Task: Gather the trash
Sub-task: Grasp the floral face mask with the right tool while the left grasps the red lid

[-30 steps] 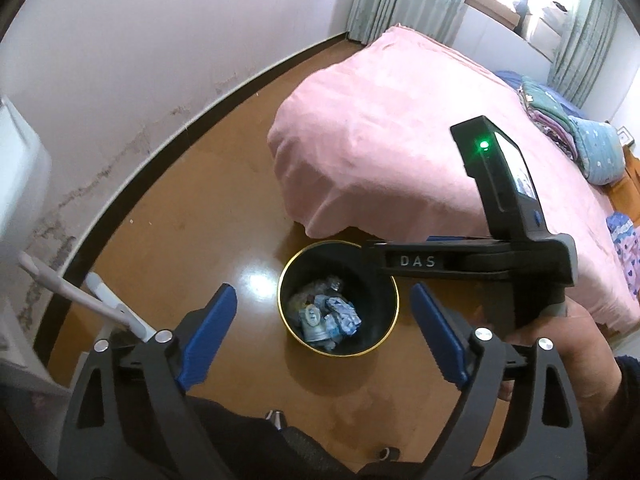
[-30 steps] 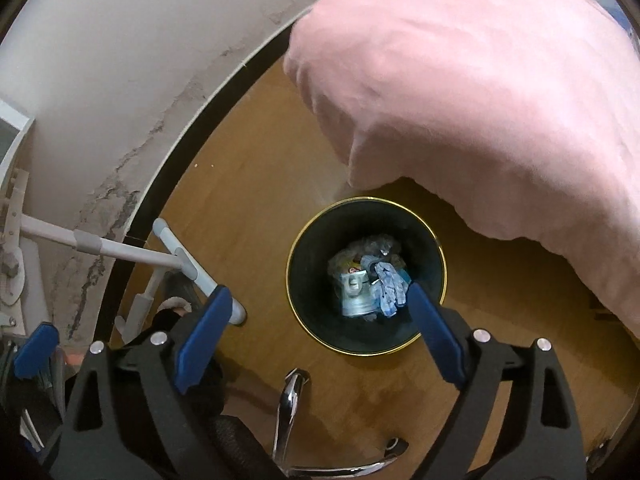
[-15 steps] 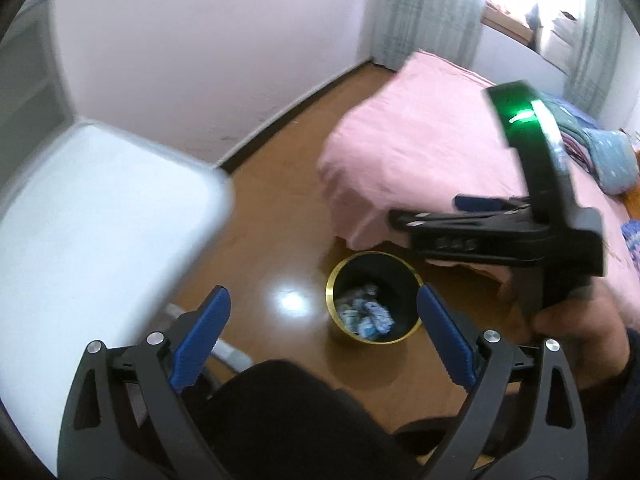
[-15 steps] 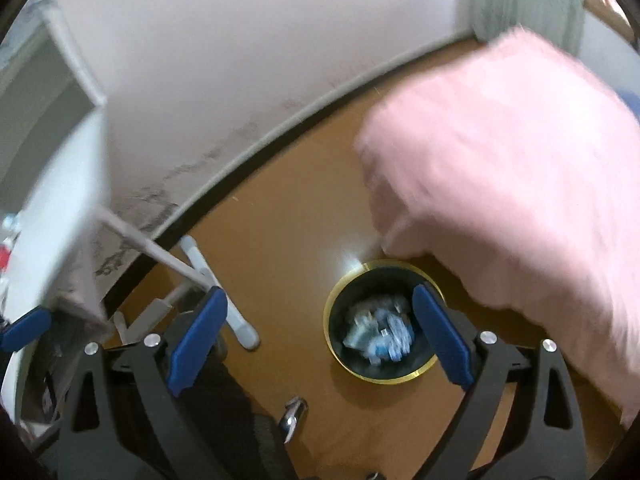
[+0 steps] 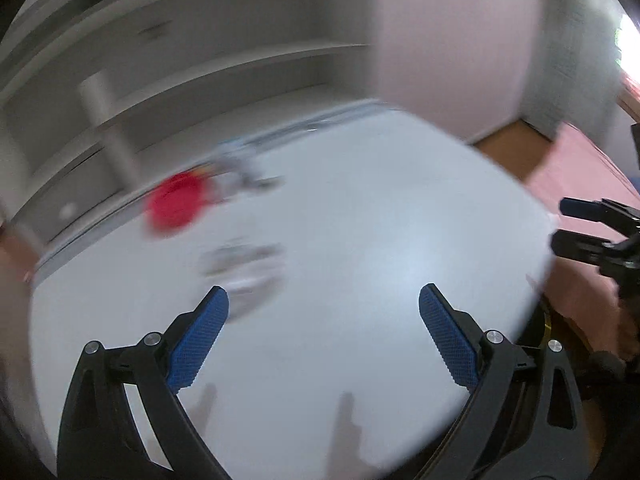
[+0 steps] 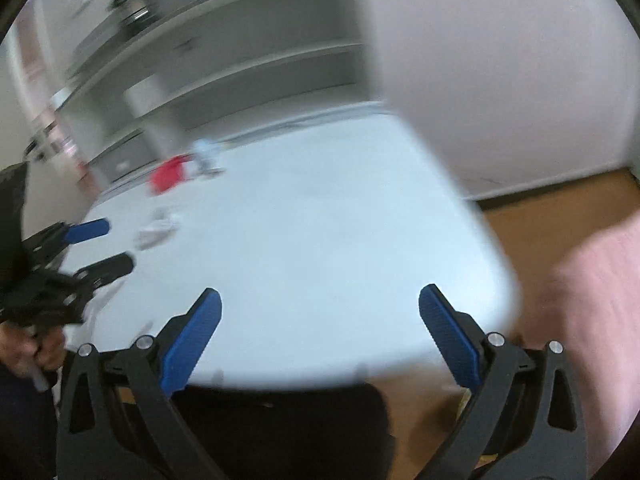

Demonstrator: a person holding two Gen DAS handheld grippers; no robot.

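Observation:
Both views are blurred by motion. A white table fills the left wrist view, and it also shows in the right wrist view. On it lie a crumpled pale scrap, also in the right wrist view, a red object, also in the right wrist view, and a small bluish item. My left gripper is open and empty above the table's near part. My right gripper is open and empty over the table's front edge. The bin's gold rim peeks past the table edge.
White shelves stand behind the table against a pale wall. A pink bed is at the right, with brown floor between it and the table. A dark chair back sits below the table's front edge.
Both grippers have swung up from the black bin on the floor to face the white table and shelves. Both stay open and empty.

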